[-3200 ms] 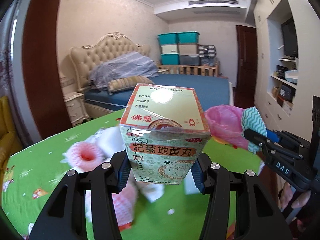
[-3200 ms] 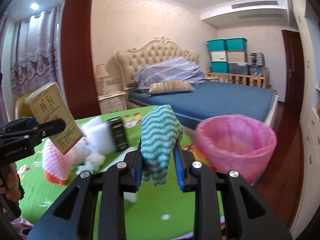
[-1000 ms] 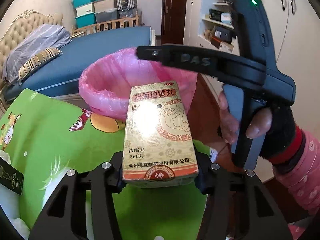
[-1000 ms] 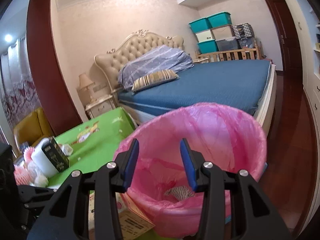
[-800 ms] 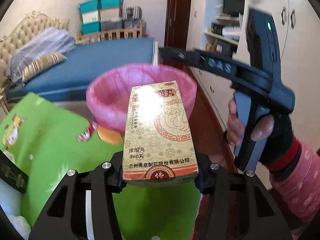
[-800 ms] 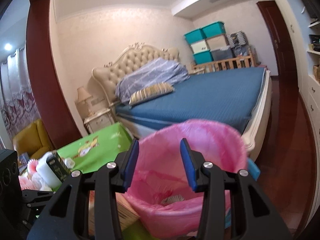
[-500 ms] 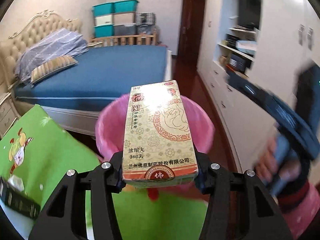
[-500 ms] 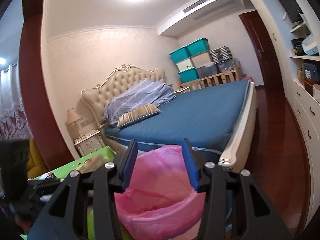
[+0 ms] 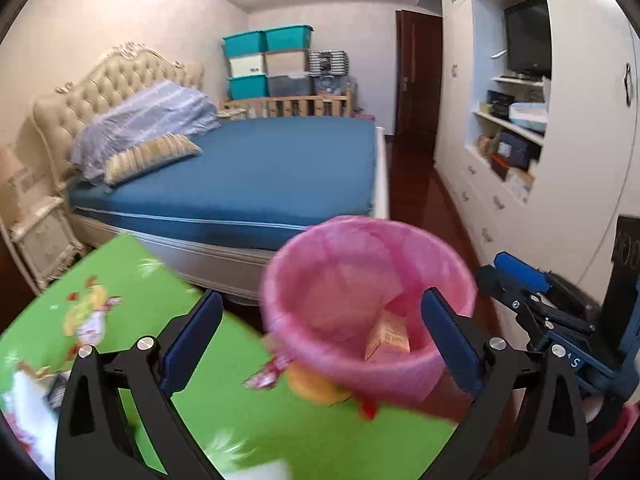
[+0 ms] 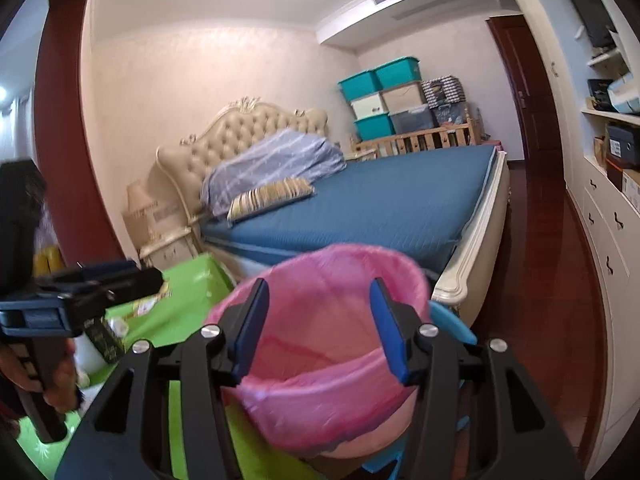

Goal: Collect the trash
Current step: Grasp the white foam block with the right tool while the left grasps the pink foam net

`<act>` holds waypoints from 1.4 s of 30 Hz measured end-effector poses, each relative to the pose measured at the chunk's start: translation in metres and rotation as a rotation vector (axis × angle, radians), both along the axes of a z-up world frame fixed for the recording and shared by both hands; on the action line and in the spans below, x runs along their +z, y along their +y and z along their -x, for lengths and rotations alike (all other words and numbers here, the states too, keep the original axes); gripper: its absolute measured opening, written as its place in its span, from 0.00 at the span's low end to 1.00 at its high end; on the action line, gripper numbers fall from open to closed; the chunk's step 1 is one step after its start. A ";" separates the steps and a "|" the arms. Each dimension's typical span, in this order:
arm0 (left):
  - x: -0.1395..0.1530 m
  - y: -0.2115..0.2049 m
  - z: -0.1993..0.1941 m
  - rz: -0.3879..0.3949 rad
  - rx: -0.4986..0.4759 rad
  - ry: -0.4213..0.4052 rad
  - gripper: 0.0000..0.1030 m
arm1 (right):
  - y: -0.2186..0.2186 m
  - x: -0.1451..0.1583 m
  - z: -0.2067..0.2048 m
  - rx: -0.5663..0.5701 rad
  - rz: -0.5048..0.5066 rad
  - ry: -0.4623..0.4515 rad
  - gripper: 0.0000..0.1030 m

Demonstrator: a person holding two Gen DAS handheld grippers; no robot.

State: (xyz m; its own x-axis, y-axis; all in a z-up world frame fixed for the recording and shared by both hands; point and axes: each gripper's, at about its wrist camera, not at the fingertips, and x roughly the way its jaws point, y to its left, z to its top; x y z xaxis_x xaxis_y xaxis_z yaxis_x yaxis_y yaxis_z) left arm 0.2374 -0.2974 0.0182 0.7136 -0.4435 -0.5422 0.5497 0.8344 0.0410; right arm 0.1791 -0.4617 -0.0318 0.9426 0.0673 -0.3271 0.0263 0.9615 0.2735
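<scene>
Bedroom backdrop; medicine box (image 9: pixel 387 338) inside pink-lined bin (image 9: pixel 448 364), beyond wide-spread, empty left gripper (image 9: pixel 320 332).

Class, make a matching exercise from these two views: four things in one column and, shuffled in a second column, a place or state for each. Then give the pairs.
Things:
1. medicine box
2. left tool
3. green tablecloth
4. striped pillow

Places or states:
A. lying on the blue bed
B. inside the pink-lined bin
C. open, nothing between its pads
D. covering the table beside the bin

Pairs: 1-B, 2-C, 3-D, 4-A
</scene>
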 end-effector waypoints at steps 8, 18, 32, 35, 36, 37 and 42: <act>-0.012 0.085 0.046 -0.049 0.124 -0.036 0.91 | 0.093 0.007 0.009 0.069 0.191 0.095 0.65; -0.014 0.202 0.115 -0.047 0.299 -0.105 0.91 | 0.170 0.012 0.035 0.062 0.213 0.222 0.73; -0.046 0.351 0.181 0.017 0.571 -0.005 0.92 | 0.262 -0.017 0.033 0.087 0.324 0.267 0.77; -0.055 0.352 0.180 0.016 0.569 0.032 0.92 | 0.265 -0.025 0.029 0.087 0.340 0.286 0.77; -0.057 0.350 0.179 0.011 0.561 0.038 0.92 | 0.265 -0.028 0.028 0.085 0.346 0.293 0.77; -0.058 0.347 0.178 0.008 0.551 0.043 0.92 | 0.265 -0.030 0.028 0.084 0.347 0.296 0.77; -0.058 0.322 0.165 0.002 0.491 0.068 0.92 | 0.256 -0.036 0.025 0.083 0.325 0.315 0.77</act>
